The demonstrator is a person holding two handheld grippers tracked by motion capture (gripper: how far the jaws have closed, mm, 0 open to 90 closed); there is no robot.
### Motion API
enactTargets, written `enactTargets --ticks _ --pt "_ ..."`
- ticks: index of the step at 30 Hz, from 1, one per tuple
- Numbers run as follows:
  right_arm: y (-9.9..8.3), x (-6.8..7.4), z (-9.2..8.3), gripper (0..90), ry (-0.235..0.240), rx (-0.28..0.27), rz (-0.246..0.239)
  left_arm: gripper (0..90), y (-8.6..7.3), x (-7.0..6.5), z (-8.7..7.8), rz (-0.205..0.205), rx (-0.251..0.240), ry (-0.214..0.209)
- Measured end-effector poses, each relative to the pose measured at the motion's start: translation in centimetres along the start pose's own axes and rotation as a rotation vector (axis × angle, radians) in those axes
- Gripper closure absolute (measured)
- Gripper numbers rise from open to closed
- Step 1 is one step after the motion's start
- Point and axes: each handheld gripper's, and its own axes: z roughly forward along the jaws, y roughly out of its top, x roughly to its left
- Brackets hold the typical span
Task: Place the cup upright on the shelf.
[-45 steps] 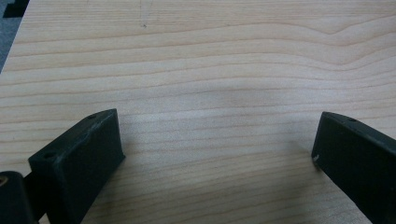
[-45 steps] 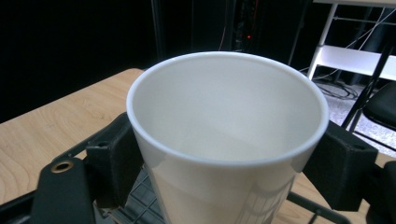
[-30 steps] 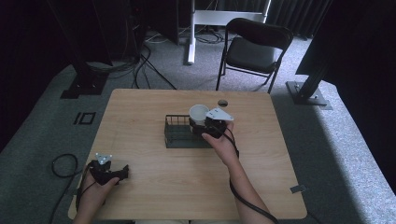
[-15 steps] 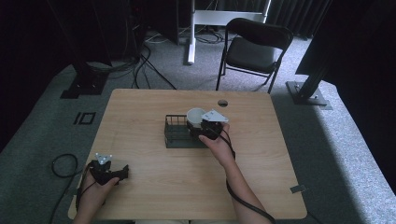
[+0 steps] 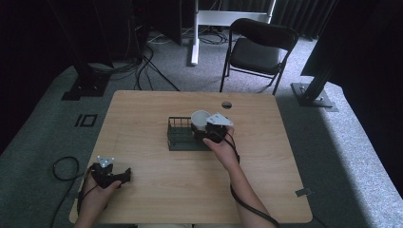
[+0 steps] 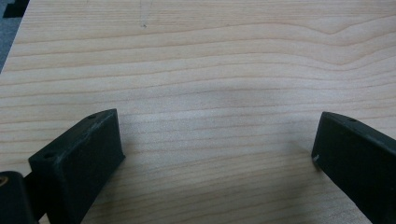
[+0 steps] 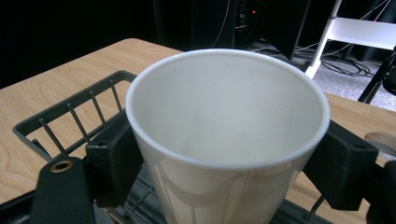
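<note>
A white paper cup (image 7: 224,126) stands upright between the jaws of my right gripper (image 7: 223,163), which is shut on its sides. In the high view the cup (image 5: 200,118) and right gripper (image 5: 209,130) are over the right end of a dark wire basket (image 5: 178,135) near the table's middle. The basket's wire wall (image 7: 70,116) runs to the left of and below the cup. My left gripper (image 5: 114,176) rests at the table's near left corner. Its jaws (image 6: 215,154) stand wide open over bare wood, nothing between them.
The wooden table (image 5: 142,114) has a round cable hole (image 5: 226,104) behind the basket. A black folding chair (image 5: 256,52) stands beyond the far edge. Cables (image 5: 62,166) trail on the grey floor at the left.
The right gripper with the cup has shifted slightly left and down over the basket's right end. The left gripper has stayed put.
</note>
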Motion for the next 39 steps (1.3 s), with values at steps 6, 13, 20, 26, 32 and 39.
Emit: enactTargets --ticks 6,13,20,26,32,39 --pt "0.0 -0.2 0.0 19.4 0.011 -0.001 0.004 2.0 0.0 0.0 0.0 0.0 0.0 0.0" --pt "-0.1 -0.3 -0.3 11.3 -0.001 0.006 -0.02 2.1 0.0 0.0 0.0 0.0 0.0 0.0" --pt "-0.3 -0.4 -1.1 11.3 0.004 -0.014 -0.005 2.1 0.0 0.0 0.0 0.0 0.0 0.0" --pt "-0.3 -0.4 -1.8 11.3 0.008 -0.022 -0.02 2.1 0.0 0.0 0.0 0.0 0.0 0.0" --pt "-0.4 -0.5 -2.8 11.3 0.002 -0.035 -0.031 2.1 0.0 0.0 0.0 0.0 0.0 0.0" --pt "-0.7 -0.9 -3.7 11.3 -0.003 -0.038 -0.027 2.1 0.0 0.0 0.0 0.0 0.0 0.0"
